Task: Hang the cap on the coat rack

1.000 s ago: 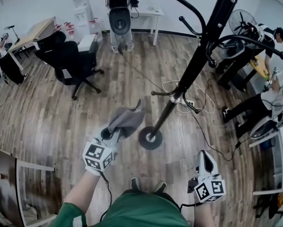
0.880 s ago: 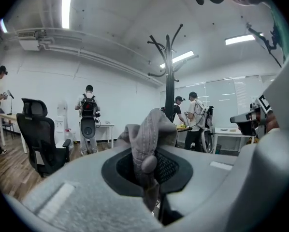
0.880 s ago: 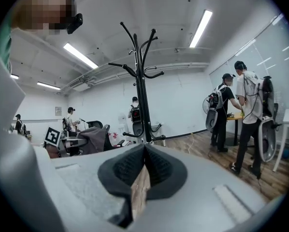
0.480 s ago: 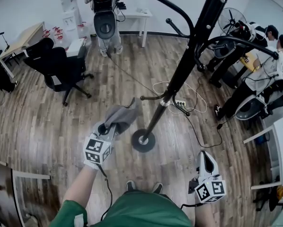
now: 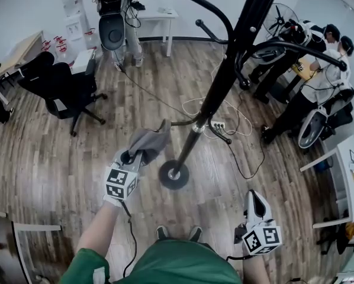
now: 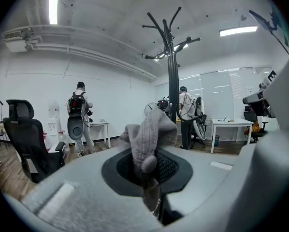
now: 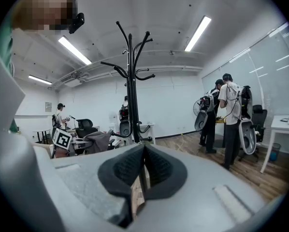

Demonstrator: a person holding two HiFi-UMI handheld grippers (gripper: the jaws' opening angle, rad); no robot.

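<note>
Two grippers show in the head view. The left gripper (image 5: 131,157) is held out ahead with its jaws clamped on the grey cap (image 5: 151,142), which sits just left of the coat rack (image 5: 219,87) pole and above its round base (image 5: 166,180). The right gripper (image 5: 257,201) is low at my right side, well apart from the rack; I reckon it's parked there to stay clear of the carry. In the left gripper view the pads pinch a fold of the cap and the crown bunches up above the jaws. That grip looks chosen to leave the cap's body free to drop over a peg. The rack stands dead ahead beyond the cap, and its hooks (image 6: 170,30) are well above it. In the right gripper view the jaws are together with nothing between them. The rack stands in the middle of the room, and the cap and the left gripper's marker cube (image 7: 62,139) show low to the left of the pole. My read is that this is the approach phase and the cap isn't hung yet. Next move needs a lift up to a hook.
</note>
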